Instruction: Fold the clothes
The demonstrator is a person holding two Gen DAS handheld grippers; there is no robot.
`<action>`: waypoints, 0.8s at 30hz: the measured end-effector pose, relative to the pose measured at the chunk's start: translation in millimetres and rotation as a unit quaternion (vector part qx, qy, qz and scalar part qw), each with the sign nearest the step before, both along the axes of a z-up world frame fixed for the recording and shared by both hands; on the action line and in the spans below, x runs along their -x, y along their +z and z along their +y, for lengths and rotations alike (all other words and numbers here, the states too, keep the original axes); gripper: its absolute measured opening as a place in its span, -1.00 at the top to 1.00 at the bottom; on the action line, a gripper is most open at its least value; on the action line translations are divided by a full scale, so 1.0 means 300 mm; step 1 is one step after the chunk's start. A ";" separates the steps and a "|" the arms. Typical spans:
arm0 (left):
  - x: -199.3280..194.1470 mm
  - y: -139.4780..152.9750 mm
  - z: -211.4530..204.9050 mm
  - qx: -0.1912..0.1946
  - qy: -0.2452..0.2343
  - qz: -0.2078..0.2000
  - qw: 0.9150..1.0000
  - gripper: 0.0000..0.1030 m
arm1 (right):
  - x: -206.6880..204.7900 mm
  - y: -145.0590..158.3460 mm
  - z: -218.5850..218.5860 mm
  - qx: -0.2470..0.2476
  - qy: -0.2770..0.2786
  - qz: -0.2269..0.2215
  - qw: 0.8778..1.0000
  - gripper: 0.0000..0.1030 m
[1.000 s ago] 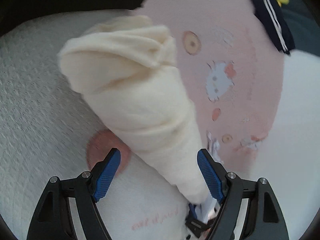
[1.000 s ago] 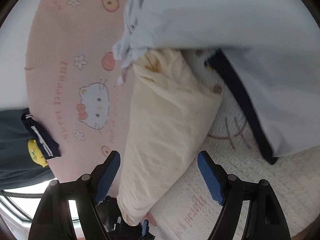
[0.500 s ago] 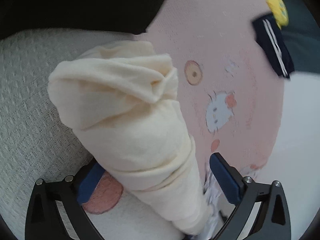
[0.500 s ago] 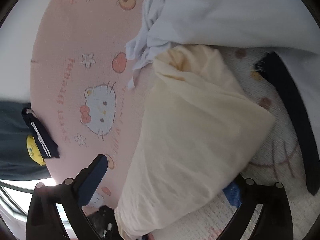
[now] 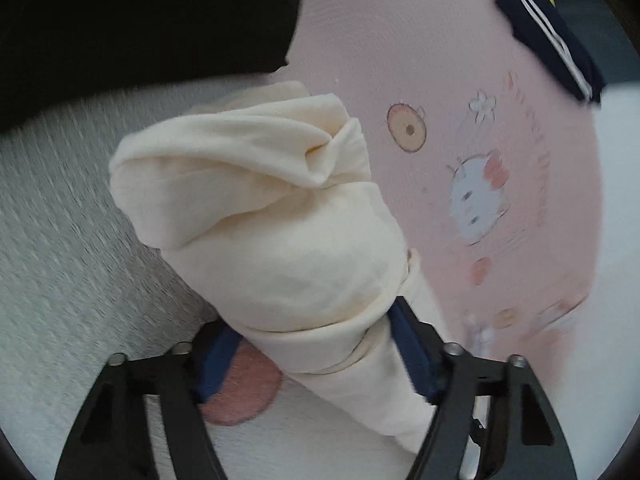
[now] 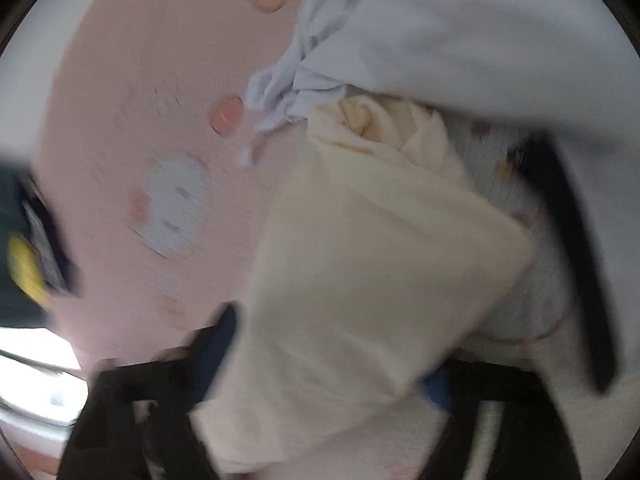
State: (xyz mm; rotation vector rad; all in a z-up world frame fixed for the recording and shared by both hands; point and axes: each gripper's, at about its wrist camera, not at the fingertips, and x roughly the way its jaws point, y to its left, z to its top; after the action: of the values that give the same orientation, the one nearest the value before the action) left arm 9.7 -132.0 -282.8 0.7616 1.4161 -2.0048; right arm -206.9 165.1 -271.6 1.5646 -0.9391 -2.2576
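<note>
A rolled, folded cream garment [image 5: 260, 220] lies across a white textured cover [image 5: 60, 240] and a pink cat-print blanket [image 5: 460, 120]. My left gripper [image 5: 312, 344] has its jaws closing on the narrow end of the roll, and both blue pads touch the cloth. In the blurred right wrist view the same cream garment [image 6: 380, 260] fills the gap of my right gripper [image 6: 328, 360]. Its jaws are closing too, with the cloth pressed between the pads.
A dark navy garment with white stripes and a yellow patch [image 5: 552, 40] lies at the blanket's far edge [image 6: 24, 248]. A pale blue garment [image 6: 440, 28] with a dark navy trim [image 6: 576, 260] overlaps the cream roll's far end. Black fabric [image 5: 140, 20] fills the upper left.
Both grippers slid forward along the cream roll, spread wide, then closed in on it. The cloth now fills both gaps and covers most of the pads.
</note>
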 end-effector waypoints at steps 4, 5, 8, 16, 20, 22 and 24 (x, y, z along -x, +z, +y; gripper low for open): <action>0.042 0.045 0.024 0.081 -0.030 -0.062 0.994 -0.03 | 0.022 0.061 -0.069 -0.102 0.050 0.035 0.993 0.15; 0.052 0.059 0.033 0.101 -0.040 -0.072 0.991 0.05 | 0.030 0.077 -0.078 -0.107 0.061 0.046 0.991 0.29; 0.075 0.104 0.059 0.160 -0.067 -0.103 0.979 0.21 | 0.030 0.131 -0.103 -0.143 0.082 0.077 0.983 0.42; 0.028 0.142 0.058 0.147 -0.083 -0.111 0.979 0.25 | -0.041 0.260 -0.117 -0.198 0.114 0.143 0.963 0.45; -0.029 0.147 0.081 0.158 -0.102 -0.115 0.975 0.25 | -0.113 0.237 -0.064 -0.199 0.118 0.114 0.966 0.45; -0.051 0.137 0.091 0.151 -0.110 -0.115 0.976 0.25 | -0.118 0.216 -0.035 -0.185 0.112 0.099 0.971 0.45; -0.048 0.128 0.098 0.150 -0.119 -0.115 0.975 0.25 | -0.149 0.206 -0.014 -0.178 0.105 0.091 0.974 0.45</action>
State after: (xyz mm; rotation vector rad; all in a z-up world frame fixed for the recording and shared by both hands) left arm 24.1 -102.6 -244.4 1.0248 0.8980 -2.1616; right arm -162.3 160.9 -209.8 1.4683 -0.3148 -2.4562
